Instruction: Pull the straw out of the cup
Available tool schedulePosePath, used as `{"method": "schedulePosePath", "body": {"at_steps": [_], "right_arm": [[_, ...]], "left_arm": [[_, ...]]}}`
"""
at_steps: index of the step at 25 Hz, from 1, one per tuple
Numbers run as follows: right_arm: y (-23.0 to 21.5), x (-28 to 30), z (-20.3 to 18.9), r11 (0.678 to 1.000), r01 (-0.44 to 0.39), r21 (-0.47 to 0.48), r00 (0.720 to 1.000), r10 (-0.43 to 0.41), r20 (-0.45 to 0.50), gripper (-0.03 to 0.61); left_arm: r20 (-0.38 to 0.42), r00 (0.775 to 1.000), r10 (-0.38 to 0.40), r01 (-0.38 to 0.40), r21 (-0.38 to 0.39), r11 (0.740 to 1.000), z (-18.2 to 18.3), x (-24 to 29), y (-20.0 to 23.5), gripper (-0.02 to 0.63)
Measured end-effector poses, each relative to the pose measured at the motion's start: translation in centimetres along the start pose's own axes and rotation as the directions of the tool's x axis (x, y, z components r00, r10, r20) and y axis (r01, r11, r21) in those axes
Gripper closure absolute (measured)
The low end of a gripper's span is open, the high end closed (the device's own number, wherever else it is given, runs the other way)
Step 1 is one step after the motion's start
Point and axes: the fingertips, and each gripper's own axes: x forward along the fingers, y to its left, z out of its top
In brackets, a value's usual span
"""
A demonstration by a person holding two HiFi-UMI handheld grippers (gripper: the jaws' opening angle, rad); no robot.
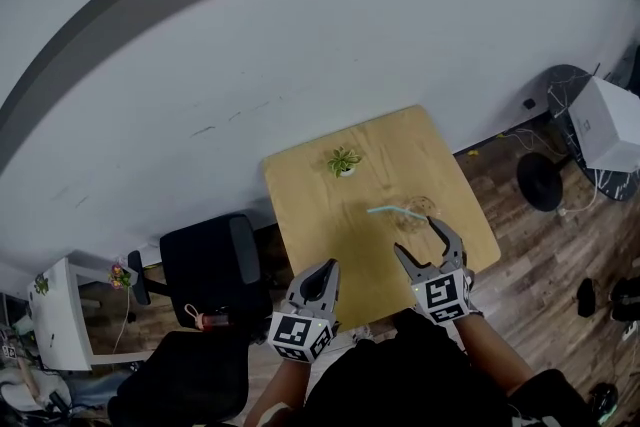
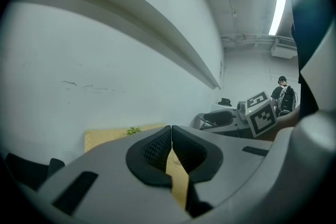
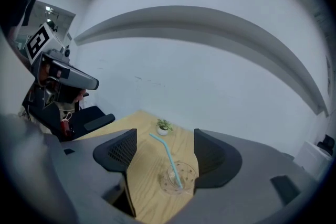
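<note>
While right gripper (image 1: 415, 237) hovers over near-right part of light wooden square table (image 1: 320, 205), jaws spread, gripping nothing. Clear plastic cup (image 1: 415, 213) stands just beyond jaw tips, close to table's right edge. Pale blue bent straw (image 1: 392, 211) sits in cup, leaning left. Left gripper (image 1: 328, 267) at table's near edge, jaws pressed together, empty. Small green plant in white pot (image 1: 343, 162) near far edge. Gripper cubes carry black-and-white square codes.

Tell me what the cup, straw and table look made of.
Cup: clear, glossy, likely plastic; the table shows through it. Straw: pale blue, smooth, bent near the top, probably plastic. Table: light matte wood grain, solid wood or laminate, cannot tell.
</note>
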Motion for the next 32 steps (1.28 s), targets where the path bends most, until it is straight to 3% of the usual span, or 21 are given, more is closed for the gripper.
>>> {"method": "schedulePosePath", "body": {"at_steps": [15, 24, 32], "right_arm": [[-0.2, 8.4, -6.3, 0.982, -0.168, -0.083, 0.980, 0.157, -0.122, 0.238], [0.5, 11.2, -8.5, 0.975, -0.206, -0.085, 0.969, 0.191, -0.157, 0.276], [0.3, 12.6, -9.1, 0.975, -0.201, -0.091, 0.968, 0.183, -0.173, 0.345]], "left_arm": [[-0.044, 0.995, 0.090, -0.092, -0.058, 0.994, -1.2, 5.1, 0.6, 0.594], [-0.125, 0.978, 0.168, -0.177, -0.067, 0.982, -3.6, 4.6, 1.6, 0.594], [-0.124, 0.979, 0.159, -0.167, -0.055, 0.984, -3.4, 4.8, 1.1, 0.594]]}}
